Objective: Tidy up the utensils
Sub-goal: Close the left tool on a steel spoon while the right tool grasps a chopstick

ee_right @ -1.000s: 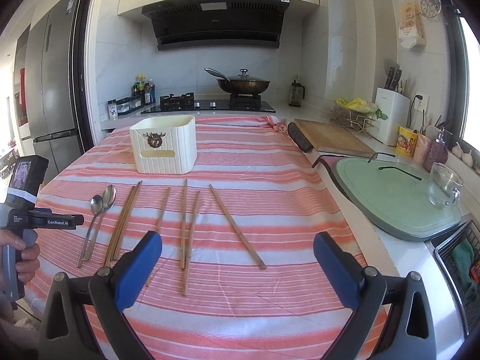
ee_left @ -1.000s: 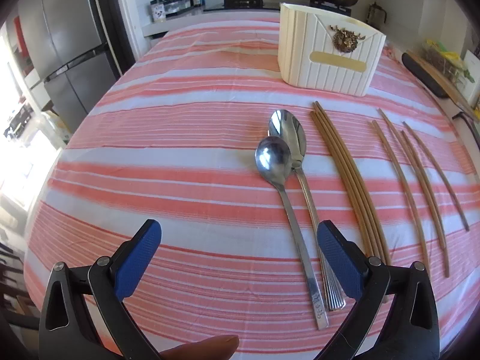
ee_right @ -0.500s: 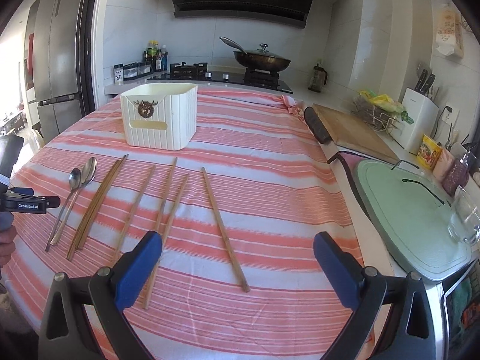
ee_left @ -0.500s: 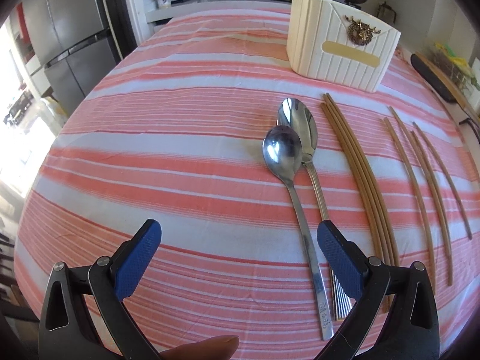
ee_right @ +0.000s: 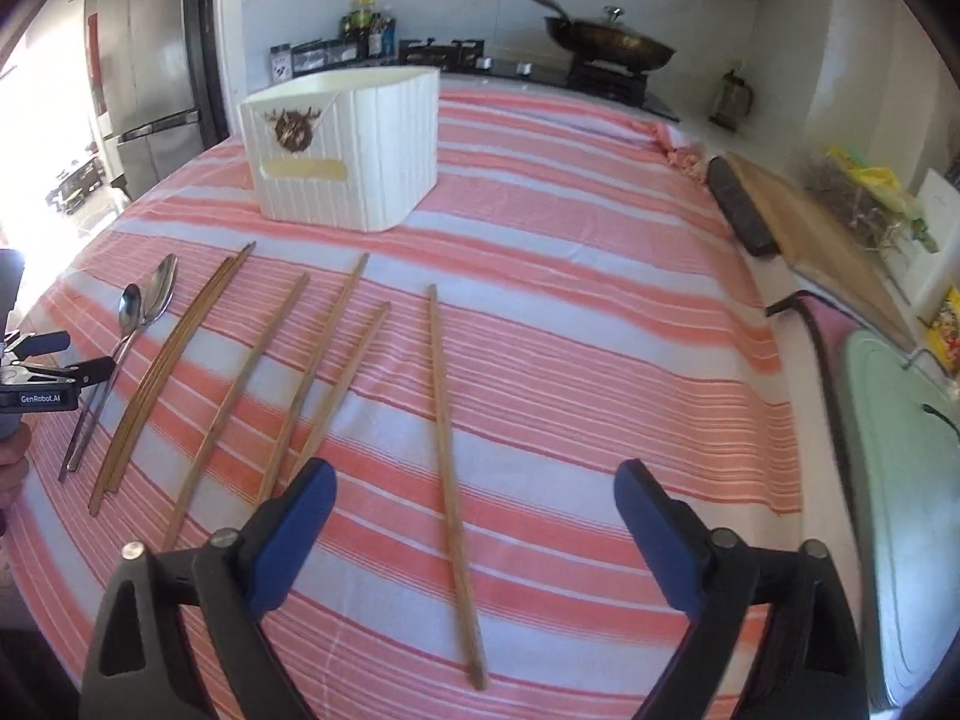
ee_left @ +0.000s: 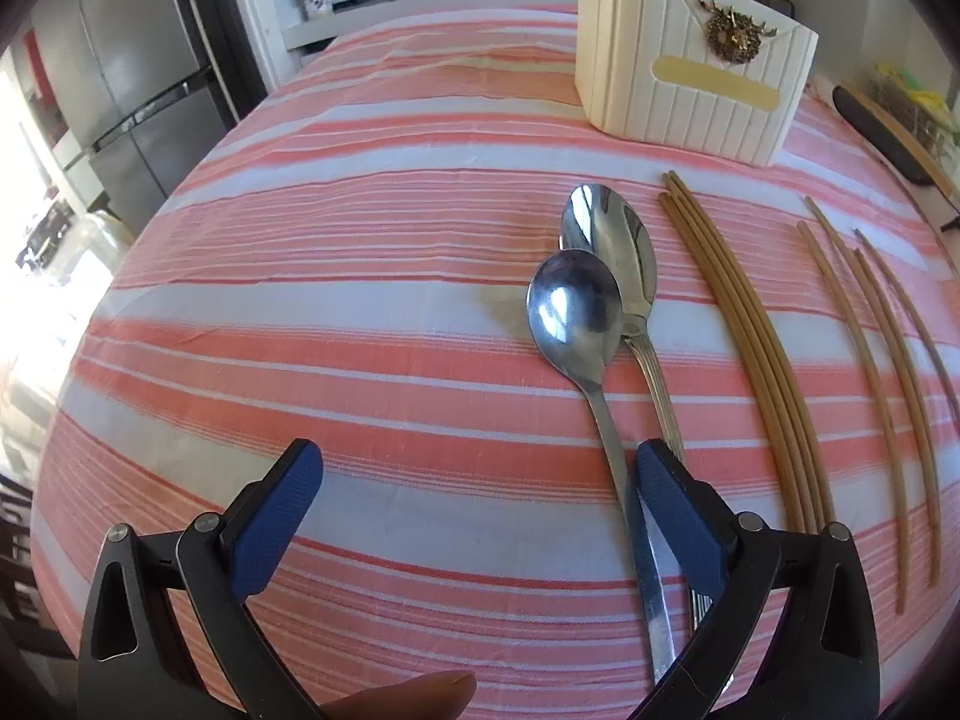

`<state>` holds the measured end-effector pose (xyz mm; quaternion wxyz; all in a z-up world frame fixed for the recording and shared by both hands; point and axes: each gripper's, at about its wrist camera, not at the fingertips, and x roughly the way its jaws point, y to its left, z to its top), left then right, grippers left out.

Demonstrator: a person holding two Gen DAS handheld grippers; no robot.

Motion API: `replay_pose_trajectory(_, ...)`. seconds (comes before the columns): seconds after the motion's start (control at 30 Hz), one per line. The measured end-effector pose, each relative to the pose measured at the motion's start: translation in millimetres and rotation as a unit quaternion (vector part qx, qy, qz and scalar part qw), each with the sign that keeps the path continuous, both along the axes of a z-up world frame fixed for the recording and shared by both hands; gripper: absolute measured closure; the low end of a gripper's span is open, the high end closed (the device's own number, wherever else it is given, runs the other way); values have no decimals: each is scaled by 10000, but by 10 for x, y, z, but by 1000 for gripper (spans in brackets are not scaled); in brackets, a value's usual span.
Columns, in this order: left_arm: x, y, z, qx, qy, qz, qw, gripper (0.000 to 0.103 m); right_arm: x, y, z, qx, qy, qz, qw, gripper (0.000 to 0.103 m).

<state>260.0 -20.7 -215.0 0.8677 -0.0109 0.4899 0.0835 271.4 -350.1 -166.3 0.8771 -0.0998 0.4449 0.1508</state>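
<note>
Two steel spoons lie side by side on the striped cloth, bowls toward a white ribbed holder. My left gripper is open low over their handles, and its right pad covers part of them. A tight bundle of chopsticks lies to the right of the spoons. In the right wrist view a single chopstick runs between the jaws of my right gripper, untouched. Those jaws are closing but still wide. Several loose chopsticks lie left of it, and the holder stands beyond.
A wooden cutting board and a pale green mat sit past the cloth's right edge. A wok stands on the stove behind. A steel fridge is at the far left. A person's fingertip shows under the left gripper.
The right gripper swung down and in over the single chopstick, and its jaws narrowed a little. The left gripper crept forward and lower over the spoon handles.
</note>
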Motion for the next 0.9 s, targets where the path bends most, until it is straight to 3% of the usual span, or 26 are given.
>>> replay_pose_trajectory(0.07, 6, 40, -6, -53, 43, -114, 9999, 0, 148, 94, -135, -77, 186, 124, 9997, 38)
replay_pose_trajectory(0.2, 0, 83, 5, 83, 238, -495, 9985, 0, 359, 151, -377, -93, 613, 188, 9979, 48)
replay_pose_trajectory(0.3, -45, 123, 18, 213, 362, -730, 9964, 0, 337, 154, -376, -32, 570, 122, 9983, 55)
replay_pose_trajectory(0.33, -53, 157, 16, 201, 352, -746, 9964, 0, 320, 146, -369, -40, 548, 60, 9985, 67)
replay_pose_trajectory(0.47, -14, 388, -28, -256, 358, -706, 9965, 0, 248, 38, -348, -95, 515, -319, 9981, 84)
replay_pose_trajectory(0.6, 7, 495, -34, -293, 311, -737, 9964, 0, 214, -81, -325, -178, 614, -562, 9964, 85)
replay_pose_trajectory(0.73, 128, 277, -20, -235, 420, -1757, 9833, 0, 220, -123, -307, -152, 768, -435, 9960, 84)
replay_pose_trajectory(0.83, 302, 134, -12, -198, 455, -2165, 9750, 1, 258, -98, -307, -189, 858, -298, 9957, 84)
replay_pose_trajectory(0.9, 435, 83, -4, -259, 451, -2260, 9727, 9, 313, -84, -315, -99, 973, -190, 9950, 79)
